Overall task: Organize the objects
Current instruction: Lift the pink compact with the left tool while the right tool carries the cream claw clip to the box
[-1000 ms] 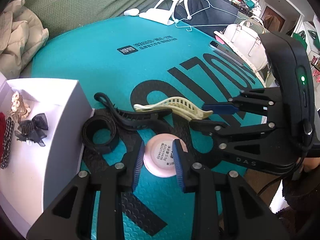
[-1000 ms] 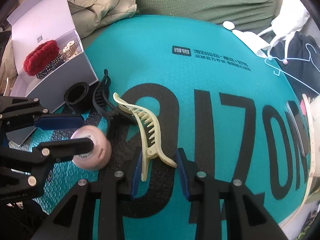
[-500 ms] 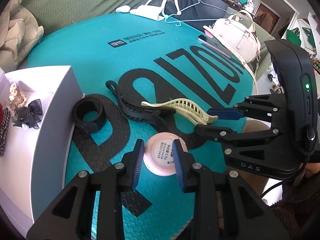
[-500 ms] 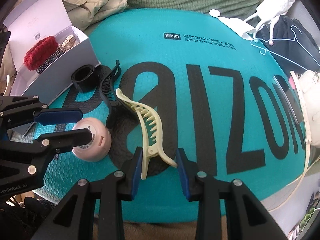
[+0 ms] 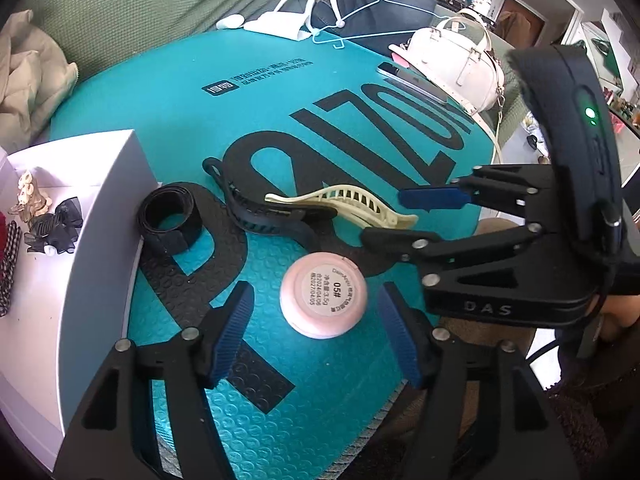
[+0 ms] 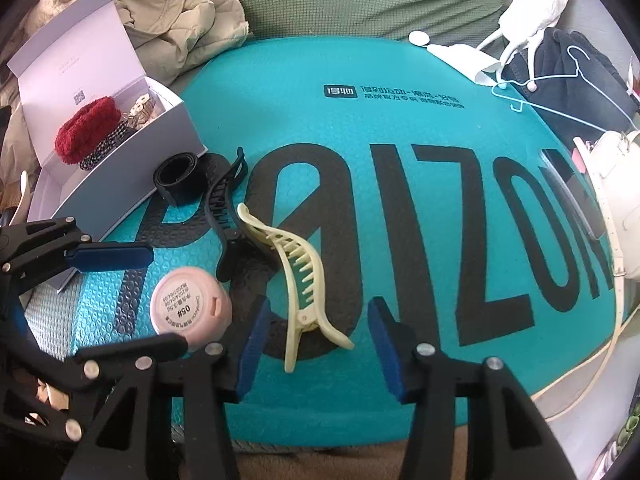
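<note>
Pink round compact (image 5: pixel 323 295) and cream hair claw (image 6: pixel 301 280) lie free on the teal mat (image 5: pixel 280 120), near the white box (image 5: pixel 80 184).
Left hand-held gripper (image 5: pixel 316 336) and right hand-held gripper (image 6: pixel 316 344) are both opening, pads clear of each item; centre each between the pads and close squarely before lifting toward the box.

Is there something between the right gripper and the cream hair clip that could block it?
Nothing visible blocks it. The cream hair clip lies on the teal mat with its handle end already between the fingers of the right gripper, whose jaws are opening. The black hair clip touches only the clip's far end.
</note>
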`<state>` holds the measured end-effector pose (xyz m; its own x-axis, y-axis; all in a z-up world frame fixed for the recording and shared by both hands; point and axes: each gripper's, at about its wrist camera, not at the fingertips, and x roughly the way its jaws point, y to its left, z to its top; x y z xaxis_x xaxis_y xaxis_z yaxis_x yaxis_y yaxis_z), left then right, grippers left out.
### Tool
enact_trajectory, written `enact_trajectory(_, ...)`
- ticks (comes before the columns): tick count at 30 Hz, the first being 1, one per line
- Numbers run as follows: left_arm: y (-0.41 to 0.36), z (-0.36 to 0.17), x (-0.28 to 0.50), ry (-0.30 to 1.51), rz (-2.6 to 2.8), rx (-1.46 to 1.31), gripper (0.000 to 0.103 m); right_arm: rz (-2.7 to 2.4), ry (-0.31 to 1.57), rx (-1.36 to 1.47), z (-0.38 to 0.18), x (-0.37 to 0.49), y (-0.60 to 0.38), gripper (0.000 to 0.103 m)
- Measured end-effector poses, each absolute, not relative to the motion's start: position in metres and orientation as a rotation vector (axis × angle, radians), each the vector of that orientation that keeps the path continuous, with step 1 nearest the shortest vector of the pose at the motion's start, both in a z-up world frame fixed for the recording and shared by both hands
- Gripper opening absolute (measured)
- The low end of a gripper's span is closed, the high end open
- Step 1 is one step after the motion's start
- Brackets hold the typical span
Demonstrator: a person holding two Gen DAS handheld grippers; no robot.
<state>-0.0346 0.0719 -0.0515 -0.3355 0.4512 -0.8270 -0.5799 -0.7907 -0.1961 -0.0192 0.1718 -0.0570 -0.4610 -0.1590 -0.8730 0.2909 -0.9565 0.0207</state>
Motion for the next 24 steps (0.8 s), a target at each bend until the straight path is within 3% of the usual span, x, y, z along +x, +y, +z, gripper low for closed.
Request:
enact_trajectory(10, 0.075, -0.070, -0.038, 0.205, 2.134, -1.281, 0.063, -2.490, 0.207, 1.436, -0.066, -0.019, 0.167, 0.050)
enact_trajectory(12, 0.078, -0.071, -0.039, 0.221, 2.142, -1.270, 0.063, -2.501, 0.232, 1.437, -0.066, -0.018, 0.168, 0.032)
enact_trajectory(13, 0.079, -0.072, -0.039, 0.227, 2.147, -1.262, 0.063, -2.505, 0.234, 1.436, -0.067, -0.018, 0.169, 0.031)
enact_trajectory(16, 0.084, -0.073, -0.037, 0.278, 2.159, -1.244, 0.060, -2.496, 0.206, 1.437, -0.067, -0.019, 0.174, 0.031)
enact_trajectory(17, 0.086, -0.073, -0.036, 0.313, 2.163, -1.237, 0.051, -2.498, 0.201, 1.437, -0.067, -0.018, 0.175, 0.031)
enact_trajectory(18, 0.089, -0.072, -0.034, 0.341, 2.169, -1.231, 0.049, -2.501, 0.195, 1.439, -0.067, -0.018, 0.177, 0.030)
enact_trajectory(24, 0.084, -0.071, -0.037, 0.283, 2.167, -1.245, 0.049, -2.529, 0.161, 1.453, -0.066, -0.016, 0.186, 0.030)
